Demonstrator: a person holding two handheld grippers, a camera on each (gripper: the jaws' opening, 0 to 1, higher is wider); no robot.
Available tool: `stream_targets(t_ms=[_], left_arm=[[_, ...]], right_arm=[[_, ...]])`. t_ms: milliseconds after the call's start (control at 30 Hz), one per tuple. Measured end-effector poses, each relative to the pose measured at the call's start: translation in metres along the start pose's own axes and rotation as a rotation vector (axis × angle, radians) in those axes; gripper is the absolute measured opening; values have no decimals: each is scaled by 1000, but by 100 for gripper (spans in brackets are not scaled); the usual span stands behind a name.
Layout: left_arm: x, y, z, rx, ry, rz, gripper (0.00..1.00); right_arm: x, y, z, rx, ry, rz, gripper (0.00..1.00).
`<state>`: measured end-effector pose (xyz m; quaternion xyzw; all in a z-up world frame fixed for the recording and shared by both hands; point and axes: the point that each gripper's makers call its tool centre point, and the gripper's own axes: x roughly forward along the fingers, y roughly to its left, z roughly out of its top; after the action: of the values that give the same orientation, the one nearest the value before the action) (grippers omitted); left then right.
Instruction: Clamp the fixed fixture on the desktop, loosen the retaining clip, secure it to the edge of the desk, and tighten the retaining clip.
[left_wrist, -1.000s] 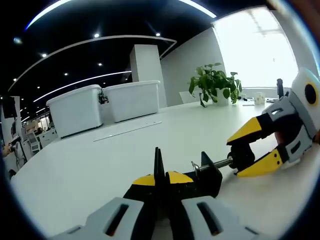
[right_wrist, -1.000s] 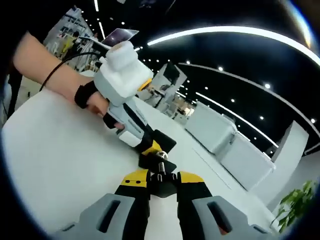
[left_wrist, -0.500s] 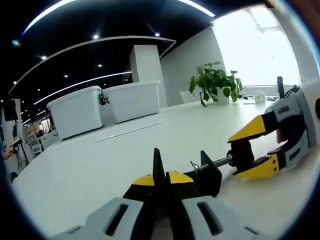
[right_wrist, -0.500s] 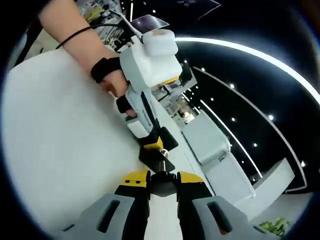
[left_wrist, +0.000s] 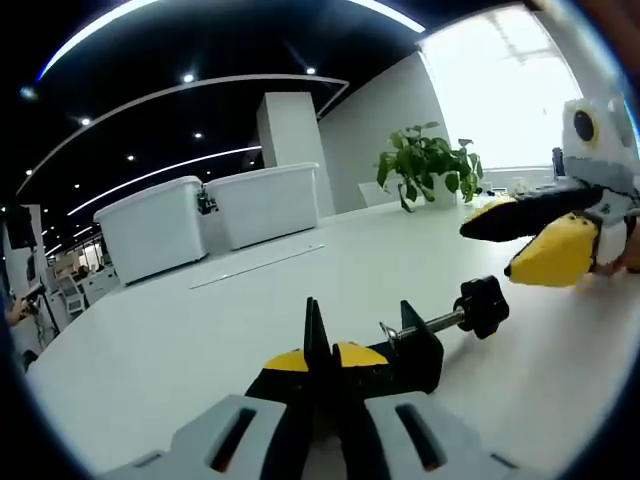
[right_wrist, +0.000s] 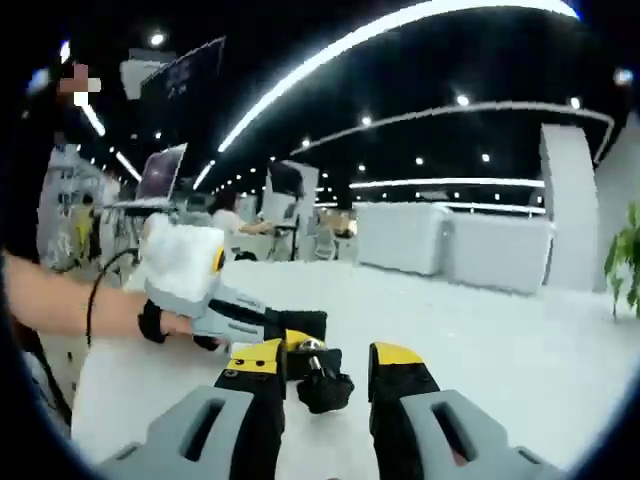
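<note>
Gripping the clamp (left_wrist: 400, 345), left gripper (left_wrist: 320, 362); right gripper (right_wrist: 322, 368) apparently released.

Left claw (left_wrist: 322, 352) closed; right claw (right_wrist: 322, 362) parted, held level.

So the clamp (left_wrist: 400, 350) sits on the desk (left_wrist: 180, 340), right at the tips of the left gripper (left_wrist: 320, 362), whose fingers (left_wrist: 290, 362) are pressed together around its body. Its screw runs off to the right and ends in a knob (left_wrist: 482, 305). The right gripper (left_wrist: 525, 240) hangs above and just right of that knob, fingers apart, not touching it. Way behind, two bins (left_wrist: 210, 212) sit side by side on the desk, and a plant (left_wrist: 425, 165) stands to their right.
</note>
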<state>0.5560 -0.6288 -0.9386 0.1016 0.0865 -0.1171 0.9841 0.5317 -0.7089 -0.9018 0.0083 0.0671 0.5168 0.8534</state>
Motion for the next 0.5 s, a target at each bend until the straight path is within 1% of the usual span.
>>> stream_targets(t_ms=[33, 67, 167, 267, 300, 333, 400, 467, 500], left_arm=[[0, 0, 0, -1, 0, 0, 7], [0, 0, 0, -1, 0, 0, 7], [0, 0, 0, -2, 0, -1, 7], [0, 1, 0, -1, -1, -1, 7], [0, 1, 0, -2, -1, -1, 7], [0, 1, 0, -4, 0, -2, 7], [1, 2, 0, -4, 0, -1, 7], [1, 3, 0, -6, 0, 1, 7], [1, 4, 0, -8, 0, 3, 7]], right_arm=[[1, -2, -4, 31, 15, 5, 30], [4, -6, -6, 26, 24, 2, 29], [7, -9, -5, 30, 18, 1, 24], [15, 1, -15, 31, 73, 55, 22], [16, 0, -13, 35, 68, 53, 22], [17, 1, -14, 72, 77, 62, 22], [18, 1, -16, 106, 91, 79, 22], [19, 3, -16, 106, 96, 93, 22], [19, 5, -17, 86, 97, 104, 22]])
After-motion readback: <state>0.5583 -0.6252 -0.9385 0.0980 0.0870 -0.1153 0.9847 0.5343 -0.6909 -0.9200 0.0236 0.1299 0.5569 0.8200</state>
